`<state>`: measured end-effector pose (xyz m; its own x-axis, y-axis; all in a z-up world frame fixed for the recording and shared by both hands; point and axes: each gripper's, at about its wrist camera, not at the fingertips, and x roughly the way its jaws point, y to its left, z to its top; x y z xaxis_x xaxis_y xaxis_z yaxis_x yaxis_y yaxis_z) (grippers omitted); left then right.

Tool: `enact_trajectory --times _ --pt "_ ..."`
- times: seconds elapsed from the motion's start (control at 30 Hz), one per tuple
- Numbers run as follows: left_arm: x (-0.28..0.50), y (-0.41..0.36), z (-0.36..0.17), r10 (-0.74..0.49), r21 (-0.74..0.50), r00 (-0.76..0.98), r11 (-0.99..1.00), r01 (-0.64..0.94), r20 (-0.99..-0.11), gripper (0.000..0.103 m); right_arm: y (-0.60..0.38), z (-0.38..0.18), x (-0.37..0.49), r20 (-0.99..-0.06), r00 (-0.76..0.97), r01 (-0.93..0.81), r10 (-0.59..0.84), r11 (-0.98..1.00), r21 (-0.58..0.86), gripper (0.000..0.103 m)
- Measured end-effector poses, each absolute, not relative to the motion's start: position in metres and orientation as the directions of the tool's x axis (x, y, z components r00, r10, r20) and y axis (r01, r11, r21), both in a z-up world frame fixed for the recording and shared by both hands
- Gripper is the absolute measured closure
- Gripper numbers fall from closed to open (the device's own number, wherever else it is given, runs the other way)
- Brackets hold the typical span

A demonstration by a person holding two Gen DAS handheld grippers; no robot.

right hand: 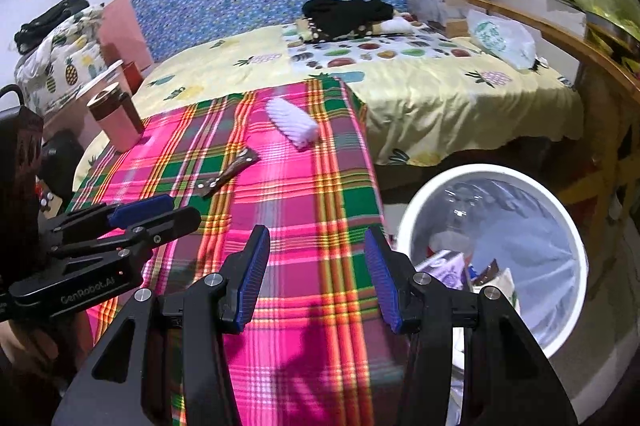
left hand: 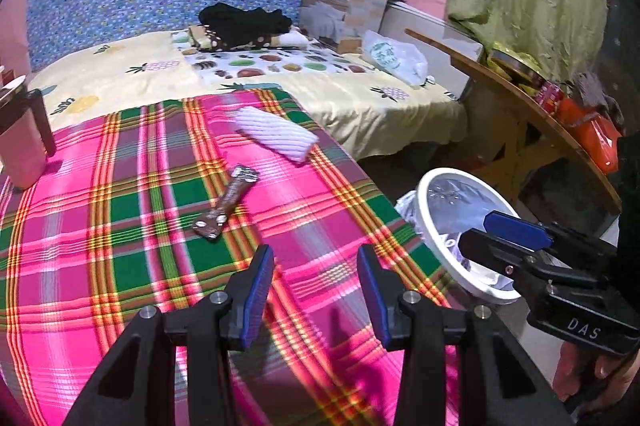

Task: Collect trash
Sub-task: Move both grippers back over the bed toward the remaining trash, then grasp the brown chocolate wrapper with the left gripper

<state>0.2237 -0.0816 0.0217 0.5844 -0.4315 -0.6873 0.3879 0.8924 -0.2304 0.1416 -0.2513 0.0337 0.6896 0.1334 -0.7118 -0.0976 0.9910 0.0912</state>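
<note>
The pink cup (left hand: pixel 22 142) gets cut off by the left edge. Stuff inside the bin (right hand: pixel 494 170) is half hidden behind the right gripper (right hand: pixel 316 274), can't tell what it is.

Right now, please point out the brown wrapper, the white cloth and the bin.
brown wrapper (left hand: pixel 226 201): left wrist view, middle of the wrapper.
white cloth (left hand: pixel 276 133): left wrist view, centre of the roll.
bin (right hand: pixel 576 238): right wrist view, right side of white rim.

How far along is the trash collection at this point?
Partly done: wrappers already lie in the white bin. Nothing is in hand; the left gripper and right gripper are both open. Left on the plaid cloth: the brown wrapper and white wrapper.
</note>
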Motion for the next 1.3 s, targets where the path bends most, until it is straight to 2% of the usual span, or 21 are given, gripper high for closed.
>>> enact_trajectory --times 0.53,1.23,1.3 --pt "0.254 -0.050 0.010 -0.367 -0.191 0.608 0.923 0.335 -0.704 0.060 -0.225 0.032 0.159 -0.718 0.678 -0.160 0.159 0.985 0.067 0.053" --pt "0.330 -0.066 -0.044 -0.297 -0.145 0.533 0.940 0.308 -0.792 0.060 -0.227 0.013 0.204 -0.741 0.638 -0.198 0.211 0.974 0.107 0.053" --pt "0.333 -0.068 -0.049 -0.287 -0.141 0.530 0.944 0.298 -0.798 0.064 -0.228 0.010 0.210 -0.747 0.631 -0.192 0.207 0.975 0.108 0.053"
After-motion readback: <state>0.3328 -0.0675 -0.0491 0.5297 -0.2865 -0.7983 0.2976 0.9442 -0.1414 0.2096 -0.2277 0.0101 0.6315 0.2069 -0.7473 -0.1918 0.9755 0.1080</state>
